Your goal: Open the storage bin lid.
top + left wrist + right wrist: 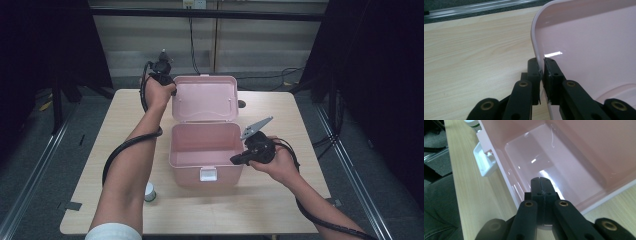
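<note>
Pinching the lid's (584,50) edge, the left claw (541,65) holds the pink box (205,150) open at mid-desk (280,200) — the right claw (541,185), pressed together and empty, steadies its rim. Next move, likely: swing the lid down gently.

Glossy, smooth pink plastic for the box (205,150) and its lid (584,50), white plastic for the latch (484,160), pale matt wood-grain laminate for the table (260,200), matt black plastic with brass-coloured rivets for both grippers' jaws.
</note>
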Demonstrator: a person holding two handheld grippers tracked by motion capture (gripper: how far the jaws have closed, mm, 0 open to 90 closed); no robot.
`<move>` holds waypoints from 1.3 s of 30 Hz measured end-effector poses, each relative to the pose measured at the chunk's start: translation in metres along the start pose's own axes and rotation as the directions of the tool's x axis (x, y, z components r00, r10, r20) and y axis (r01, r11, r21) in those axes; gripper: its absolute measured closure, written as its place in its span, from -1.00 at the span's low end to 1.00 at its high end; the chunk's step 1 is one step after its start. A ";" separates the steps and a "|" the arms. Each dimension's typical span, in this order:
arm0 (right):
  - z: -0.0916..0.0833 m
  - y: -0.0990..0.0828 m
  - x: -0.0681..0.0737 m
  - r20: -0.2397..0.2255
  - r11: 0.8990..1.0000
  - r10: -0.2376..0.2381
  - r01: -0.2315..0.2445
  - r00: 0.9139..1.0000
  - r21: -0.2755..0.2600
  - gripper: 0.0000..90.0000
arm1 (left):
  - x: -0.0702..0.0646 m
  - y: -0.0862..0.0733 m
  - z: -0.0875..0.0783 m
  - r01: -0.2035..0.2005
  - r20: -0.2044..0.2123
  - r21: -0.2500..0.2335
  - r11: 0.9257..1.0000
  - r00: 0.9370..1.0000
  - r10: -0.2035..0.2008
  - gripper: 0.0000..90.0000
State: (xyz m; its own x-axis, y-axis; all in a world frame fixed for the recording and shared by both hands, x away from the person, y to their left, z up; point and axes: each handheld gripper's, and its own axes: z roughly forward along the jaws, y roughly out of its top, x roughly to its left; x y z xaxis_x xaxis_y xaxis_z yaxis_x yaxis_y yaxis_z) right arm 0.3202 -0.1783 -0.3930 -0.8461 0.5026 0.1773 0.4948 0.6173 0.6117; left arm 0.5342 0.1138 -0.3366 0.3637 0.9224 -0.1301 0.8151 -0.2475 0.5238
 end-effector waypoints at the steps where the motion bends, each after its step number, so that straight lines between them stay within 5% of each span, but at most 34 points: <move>1: 0.000 0.000 0.000 -0.002 1.000 0.001 -0.001 1.000 0.005 1.00 | 0.000 0.000 0.001 0.000 -0.003 0.003 1.000 1.000 0.000 0.86; 39: -0.002 0.002 -0.003 0.024 1.000 -0.001 0.000 1.000 0.014 1.00 | 0.008 -0.012 0.033 0.007 0.004 0.025 1.000 1.000 -0.007 0.80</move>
State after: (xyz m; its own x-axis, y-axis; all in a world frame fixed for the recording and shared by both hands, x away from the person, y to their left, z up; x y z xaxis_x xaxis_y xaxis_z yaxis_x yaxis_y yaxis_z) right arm 0.3227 -0.1798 -0.3910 -0.8415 0.5165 0.1584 0.4973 0.6258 0.6009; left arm 0.5425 0.1144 -0.3714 0.3601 0.9228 -0.1372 0.8285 -0.2487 0.5017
